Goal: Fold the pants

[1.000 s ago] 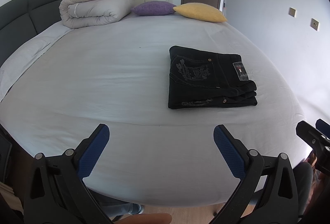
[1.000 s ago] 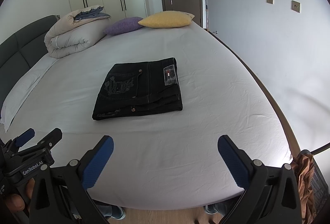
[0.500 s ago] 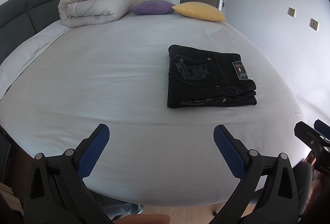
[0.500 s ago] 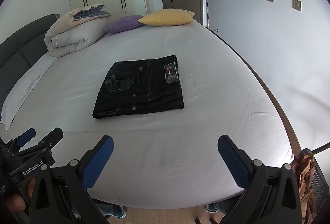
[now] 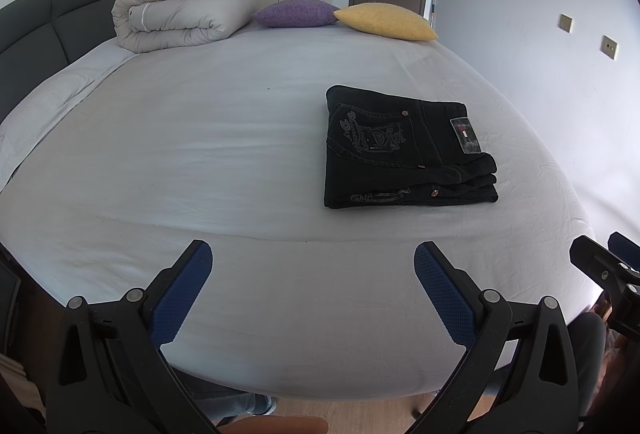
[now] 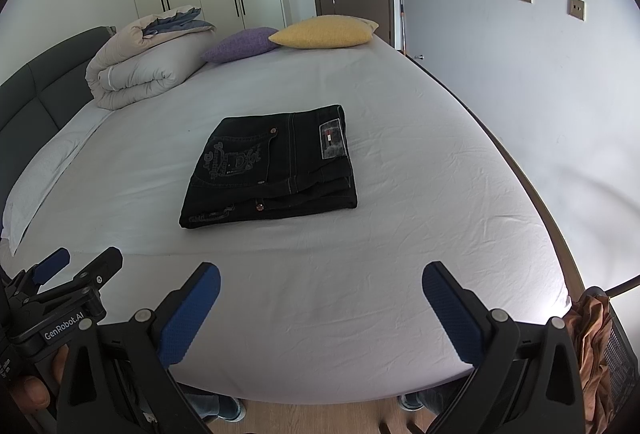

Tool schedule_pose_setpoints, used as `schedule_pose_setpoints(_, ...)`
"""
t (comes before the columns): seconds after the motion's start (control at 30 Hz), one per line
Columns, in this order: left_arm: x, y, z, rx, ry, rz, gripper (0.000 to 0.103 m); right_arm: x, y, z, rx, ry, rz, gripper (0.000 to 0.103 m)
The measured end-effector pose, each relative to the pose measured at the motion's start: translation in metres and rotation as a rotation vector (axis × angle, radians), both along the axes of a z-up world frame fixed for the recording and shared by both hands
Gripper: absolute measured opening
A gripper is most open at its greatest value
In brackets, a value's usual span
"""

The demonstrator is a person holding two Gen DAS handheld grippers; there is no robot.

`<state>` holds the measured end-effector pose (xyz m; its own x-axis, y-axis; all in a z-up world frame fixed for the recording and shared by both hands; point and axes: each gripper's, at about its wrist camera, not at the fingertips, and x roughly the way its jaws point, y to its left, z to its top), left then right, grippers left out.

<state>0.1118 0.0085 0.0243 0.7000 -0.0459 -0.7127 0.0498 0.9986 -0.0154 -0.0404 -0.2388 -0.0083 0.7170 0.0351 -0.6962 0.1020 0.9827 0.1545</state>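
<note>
Lying folded into a thick dark rectangle, the black denim pants with pale embroidered pocket stitching (image 5: 404,150) rest on the white-sheeted bed (image 5: 200,154), ahead of both claws and well apart from each. From the left claw (image 5: 313,286) the bundle sits forward and off to the right; from the right claw (image 6: 321,302) it sits forward and a little to the left, so the pants lie roughly between the two lines of sight. The long axis of the bundle runs across the view, left to right, with the stacked fold edges facing the near side of the bed and the waistband patch toward its right end. The right claw looks the nearer of the two, though the margin is small.

Both claws stand wide open, blue pads spread far apart, and neither has hold of anything; each hangs over the near edge of the mattress. By the look of the neat layers, the folding seems complete or nearly so, and any coming move would likely be a reach forward to tidy or lift the stack.

Against the earlier pictures, very little differs: the pants lie in the same spot and shape, the claws are as open as before, and the views have only drifted slightly. At the far end sit a rolled beige duvet (image 5: 180,14), a purple cushion (image 5: 296,12) and a yellow cushion (image 5: 386,20).
</note>
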Motion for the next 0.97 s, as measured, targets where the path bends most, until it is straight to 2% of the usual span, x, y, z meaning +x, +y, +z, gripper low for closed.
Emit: schedule_pose_setpoints(0.97,0.0002,0.0015,-0.0054,-0.001,0.008,-0.007,0.103,-0.0025,0.0028,-0.0056,0.004,0.007,0.001,0.103)
